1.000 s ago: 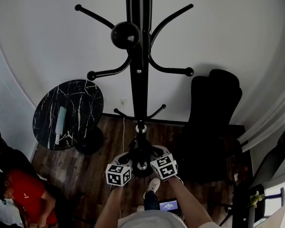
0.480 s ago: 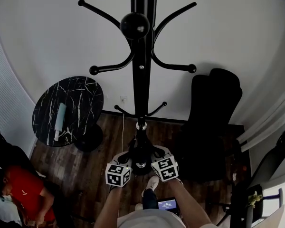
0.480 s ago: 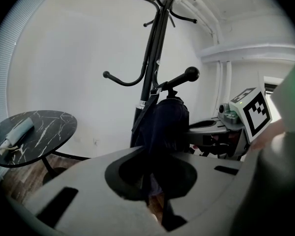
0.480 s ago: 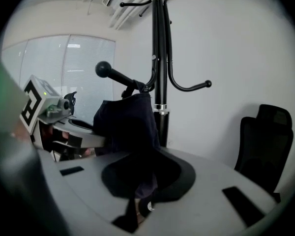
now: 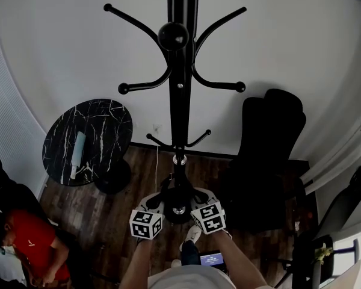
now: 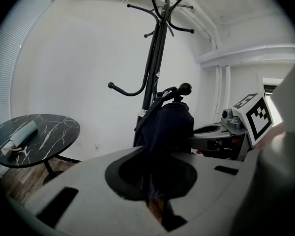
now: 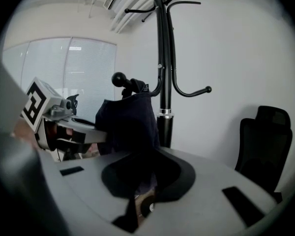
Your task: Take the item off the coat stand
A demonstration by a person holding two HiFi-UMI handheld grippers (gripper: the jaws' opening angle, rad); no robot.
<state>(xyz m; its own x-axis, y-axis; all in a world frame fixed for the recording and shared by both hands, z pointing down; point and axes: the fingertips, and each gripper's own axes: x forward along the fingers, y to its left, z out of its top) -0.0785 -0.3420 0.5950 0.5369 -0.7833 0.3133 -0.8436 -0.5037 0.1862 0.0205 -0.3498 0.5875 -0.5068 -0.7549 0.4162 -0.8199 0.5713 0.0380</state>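
Moved: left gripper (image 6: 152,193) sits slightly lower than a second ago, and both sets of jaws have pinched in.
Left gripper: clamped on the dark garment (image 6: 168,127).
Right gripper (image 7: 137,196): gripping the same cloth from the right.
Garment: hangs lengthwise down from a ball-tipped hook (image 6: 185,88) on the coat stand (image 5: 179,101), just ahead, between both grippers.
Next: we judge up, clear of the ball.

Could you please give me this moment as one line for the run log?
left claw: shut on dark cloth | right claw: shut on same cloth | cloth: hangs from hook on coat stand | step: not yet lifted off
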